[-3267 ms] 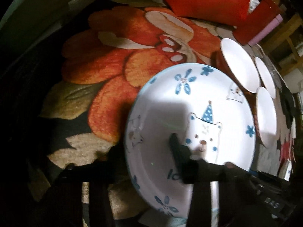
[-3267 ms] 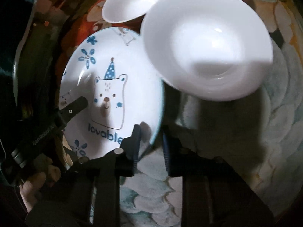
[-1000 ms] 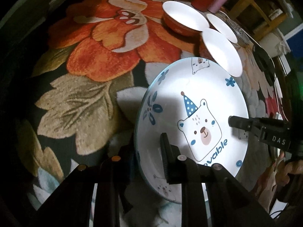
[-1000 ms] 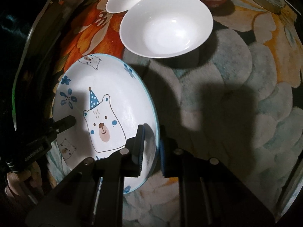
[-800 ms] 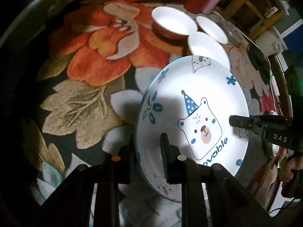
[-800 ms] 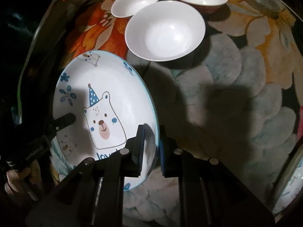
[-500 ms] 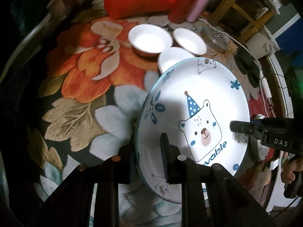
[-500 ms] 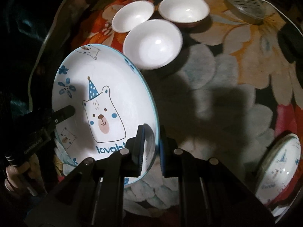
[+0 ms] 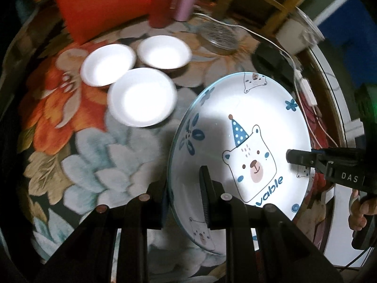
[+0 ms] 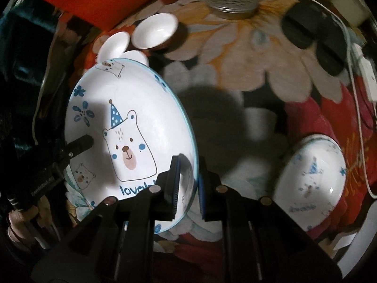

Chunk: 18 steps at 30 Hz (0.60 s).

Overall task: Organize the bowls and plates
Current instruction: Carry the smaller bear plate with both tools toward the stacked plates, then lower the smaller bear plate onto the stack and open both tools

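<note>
A large white bear plate [image 9: 240, 141] with a blue rim hangs above the floral table, held by both grippers; it also shows in the right wrist view [image 10: 132, 132]. My left gripper [image 9: 186, 186] is shut on its left rim. My right gripper [image 10: 187, 179] is shut on its right rim. Three white bowls [image 9: 141, 96] sit close together at the far left. A second bear plate [image 10: 308, 186] lies on the table to the right.
A red box [image 9: 106, 2] and a pink cup [image 9: 186, 2] stand at the back. A round metal lid [image 10: 233, 2], dark objects [image 10: 313, 37], a white cable and power strip [image 10: 367, 80] lie at the far right.
Both grippers have lifted the bear plate higher and carried it right, away from the three bowls. The second bear plate has come into the right wrist view.
</note>
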Available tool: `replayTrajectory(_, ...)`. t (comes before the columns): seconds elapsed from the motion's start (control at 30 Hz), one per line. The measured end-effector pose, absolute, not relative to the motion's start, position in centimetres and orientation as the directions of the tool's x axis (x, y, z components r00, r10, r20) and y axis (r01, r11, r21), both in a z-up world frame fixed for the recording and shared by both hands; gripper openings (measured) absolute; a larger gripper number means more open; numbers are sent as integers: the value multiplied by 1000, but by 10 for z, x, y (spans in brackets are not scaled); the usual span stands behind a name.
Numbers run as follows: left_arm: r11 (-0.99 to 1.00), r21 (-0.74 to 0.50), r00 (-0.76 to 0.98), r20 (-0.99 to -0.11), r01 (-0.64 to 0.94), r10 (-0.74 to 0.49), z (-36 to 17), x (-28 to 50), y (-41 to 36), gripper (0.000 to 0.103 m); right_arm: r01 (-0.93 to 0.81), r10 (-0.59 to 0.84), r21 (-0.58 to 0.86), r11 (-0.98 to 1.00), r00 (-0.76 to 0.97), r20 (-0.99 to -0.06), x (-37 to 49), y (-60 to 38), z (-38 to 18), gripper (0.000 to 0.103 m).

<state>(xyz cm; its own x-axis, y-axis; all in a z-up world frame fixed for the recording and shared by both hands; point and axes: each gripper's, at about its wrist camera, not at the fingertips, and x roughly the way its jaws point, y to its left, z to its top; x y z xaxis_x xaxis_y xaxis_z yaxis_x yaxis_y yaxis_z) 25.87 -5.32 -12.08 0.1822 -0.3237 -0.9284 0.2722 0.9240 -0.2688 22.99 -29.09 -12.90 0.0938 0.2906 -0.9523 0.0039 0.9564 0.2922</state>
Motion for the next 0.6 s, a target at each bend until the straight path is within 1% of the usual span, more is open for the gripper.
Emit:
replayTrajectory(0.37, 876, -274, 107, -934, 397, -341, -134, 245, -161, 22, 151, 292, 302, 941, 85, -953, 197, -390, -145, 15)
replayTrajectory(0.6, 851, -285, 67, -935, 442, -348, -148, 234, -216, 22, 235, 282, 291, 927, 70, -957, 173, -441, -160, 15)
